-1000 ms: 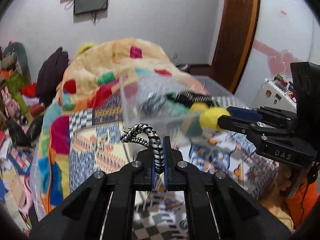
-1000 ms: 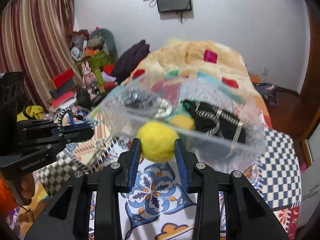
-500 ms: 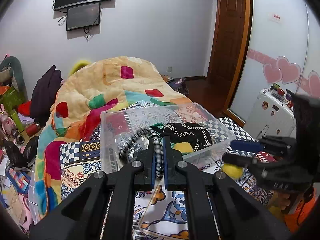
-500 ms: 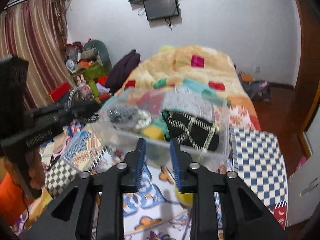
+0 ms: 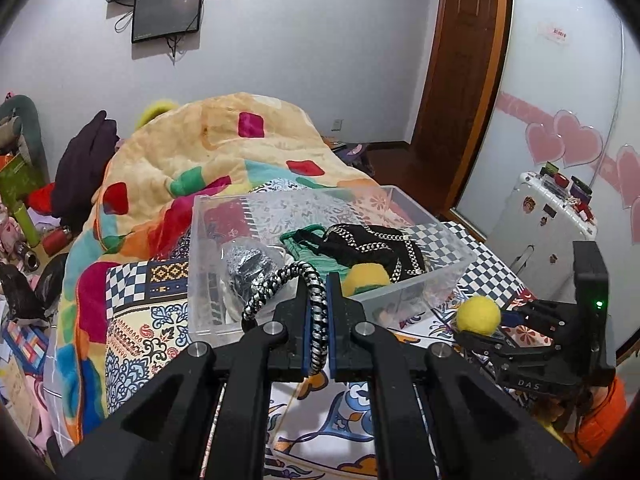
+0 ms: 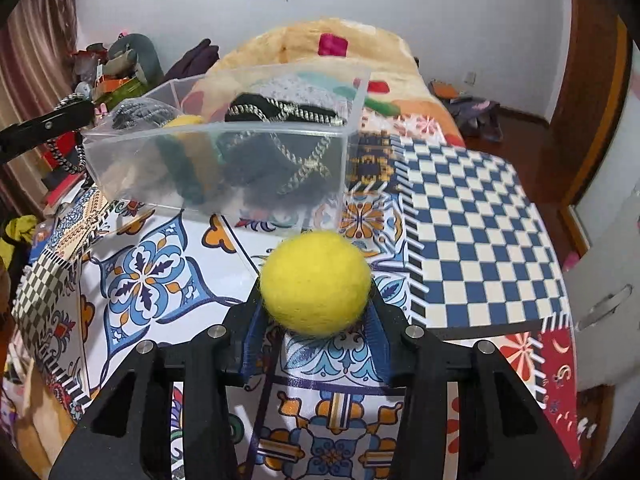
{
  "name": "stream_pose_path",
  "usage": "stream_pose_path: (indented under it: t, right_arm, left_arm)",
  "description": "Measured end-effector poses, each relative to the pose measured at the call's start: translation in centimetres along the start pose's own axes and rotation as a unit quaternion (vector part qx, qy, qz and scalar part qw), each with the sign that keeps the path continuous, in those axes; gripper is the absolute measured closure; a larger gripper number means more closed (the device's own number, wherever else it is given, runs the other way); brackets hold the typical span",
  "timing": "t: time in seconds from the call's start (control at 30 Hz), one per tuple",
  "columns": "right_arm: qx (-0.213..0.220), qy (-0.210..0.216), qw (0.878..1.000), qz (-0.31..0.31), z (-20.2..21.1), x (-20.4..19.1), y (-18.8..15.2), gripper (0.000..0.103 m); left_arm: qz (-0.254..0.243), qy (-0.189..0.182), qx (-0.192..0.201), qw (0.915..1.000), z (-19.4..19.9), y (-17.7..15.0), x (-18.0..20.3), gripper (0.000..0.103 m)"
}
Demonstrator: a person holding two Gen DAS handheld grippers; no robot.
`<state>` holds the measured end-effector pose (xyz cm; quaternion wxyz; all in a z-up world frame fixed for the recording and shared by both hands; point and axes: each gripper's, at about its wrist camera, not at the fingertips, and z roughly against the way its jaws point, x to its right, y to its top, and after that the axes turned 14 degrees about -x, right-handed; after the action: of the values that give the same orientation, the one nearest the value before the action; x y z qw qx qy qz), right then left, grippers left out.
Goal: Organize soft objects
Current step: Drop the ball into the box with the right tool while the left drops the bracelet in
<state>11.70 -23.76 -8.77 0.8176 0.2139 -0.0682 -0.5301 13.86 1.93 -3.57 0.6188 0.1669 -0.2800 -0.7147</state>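
Left gripper (image 5: pixel 318 312) clamped tight on a black-and-white braided cord loop (image 5: pixel 280 284), jaws pressed together with the cord pinched between the blue pads, the loop's free end arching up and to the left in front of the clear plastic bin (image 5: pixel 448 276). Held low over the patterned bedspread (image 5: pixel 152 344), just short of the bin's near wall.

Right gripper (image 6: pixel 316 308) closed on a yellow felt ball (image 6: pixel 315 282), jaws squeezing it from both sides, the ball bulging above the fingertips. Seen from the left wrist camera as well, off to the right of the bin, with the ball (image 5: pixel 479 315) at the tip of the gripper (image 5: pixel 486 326) and apart from the bin's corner. Hovered above the tiled print of the bedspread (image 6: pixel 152 272), near the blue-and-white checkered patch (image 6: pixel 472 232).

Inside the bin (image 6: pixel 200 136): a black cloth with silver chain trim (image 5: pixel 376 244), a green fabric piece (image 5: pixel 308 248), a second yellow ball (image 5: pixel 366 278) against the near wall, and a grey-black bundle in clear wrap (image 5: pixel 246 258). Bin standing flat on the bedspread, open at the top.

Behind it, a heaped plush blanket (image 5: pixel 224 152) with coloured squares. Two dark screens (image 5: pixel 166 14) mounted on the white wall, a wooden door frame (image 5: pixel 452 92) to the right, and a white suitcase (image 5: pixel 540 232) under pink heart stickers (image 5: pixel 568 144).
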Motion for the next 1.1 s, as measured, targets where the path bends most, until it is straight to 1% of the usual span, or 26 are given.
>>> stream_pose_path:
  t: [0.07, 0.2, 0.27, 0.33, 0.4, 0.5, 0.63, 0.67, 0.7, 0.73, 0.77, 0.8, 0.87, 0.9, 0.97, 1.0, 1.03, 1.1]
  right_arm:
    - [0.02, -0.004, 1.0, 0.008, 0.9, -0.6, -0.3, 0.062]
    - [0.042, 0.009, 0.999, 0.021, 2.5, -1.2, 0.0, 0.062]
    - [0.061, 0.015, 0.998, 0.025, 3.8, -1.4, 0.6, 0.062]
    - [0.075, 0.02, 0.997, 0.026, 4.7, -1.4, 1.6, 0.062]
    - [0.092, 0.016, 0.995, 0.027, 5.5, -1.8, 3.2, 0.062]
    - [0.107, 0.02, 0.994, 0.028, 5.6, -1.7, 4.9, 0.062]
    - [0.098, 0.024, 0.995, 0.022, 4.2, -1.9, 7.3, 0.062]
    - [0.094, 0.023, 0.995, 0.02, 3.8, -2.0, 7.7, 0.062]
    - [0.088, 0.023, 0.996, 0.021, 3.1, -2.0, 8.2, 0.062]
    - [0.084, 0.023, 0.996, 0.022, 2.9, -2.3, 8.2, 0.062]
    - [0.078, 0.024, 0.996, 0.022, 2.5, -2.4, 8.4, 0.061]
    - [0.072, 0.026, 0.997, 0.024, 2.2, -2.4, 8.5, 0.061]
    - [0.065, 0.02, 0.997, 0.03, 1.9, -2.7, 8.5, 0.06]
    - [0.061, 0.018, 0.997, 0.032, 1.8, -2.7, 8.4, 0.059]
    - [0.055, 0.023, 0.998, 0.034, 1.7, -2.5, 8.2, 0.055]
    - [0.053, 0.025, 0.998, 0.034, 1.8, -2.5, 8.1, 0.052]
    - [0.055, 0.025, 0.998, 0.033, 1.9, -2.4, 8.1, 0.048]
    - [0.062, 0.025, 0.997, 0.033, 2.5, -2.4, 7.9, 0.045]
  left_arm:
    - [-0.003, 0.0, 0.002, 1.0, 0.2, 0.1, 0.2, 0.098]
    - [-0.013, -0.002, 0.005, 0.9999, 0.5, 0.7, 0.7, 0.098]
    - [-0.019, 0.001, 0.009, 0.9998, 0.7, 1.2, 1.1, 0.098]
    - [-0.024, -0.004, 0.009, 0.9997, 0.7, 2.0, 1.5, 0.098]
    - [-0.032, -0.011, 0.005, 0.9994, 0.4, 3.0, 1.9, 0.098]
    - [-0.042, -0.02, -0.014, 0.9988, -0.7, 4.7, 2.4, 0.098]
    - [-0.043, -0.03, -0.062, 0.9967, -3.4, 6.2, 2.4, 0.098]
    - [-0.042, -0.032, -0.082, 0.9952, -4.3, 6.4, 2.3, 0.093]
    - [-0.042, -0.034, -0.106, 0.9928, -5.3, 6.6, 2.2, 0.085]
    - [-0.043, -0.037, -0.126, 0.9904, -6.1, 6.7, 2.0, 0.081]
    - [-0.042, -0.036, -0.134, 0.9895, -6.6, 6.6, 2.0, 0.069]
    - [-0.042, -0.031, -0.133, 0.9897, -6.8, 6.4, 1.9, 0.061]
    - [-0.047, -0.011, -0.125, 0.9909, -6.9, 6.0, 1.8, 0.056]
    - [-0.048, -0.009, -0.123, 0.9912, -6.9, 5.8, 1.8, 0.056]
    - [-0.041, -0.012, -0.12, 0.9918, -6.6, 5.4, 1.5, 0.056]
    - [-0.038, -0.013, -0.119, 0.992, -6.5, 5.4, 1.4, 0.056]
    - [-0.037, -0.014, -0.117, 0.9923, -6.4, 5.3, 1.3, 0.056]
    - [-0.035, -0.01, -0.107, 0.9936, -5.8, 5.2, 1.3, 0.056]
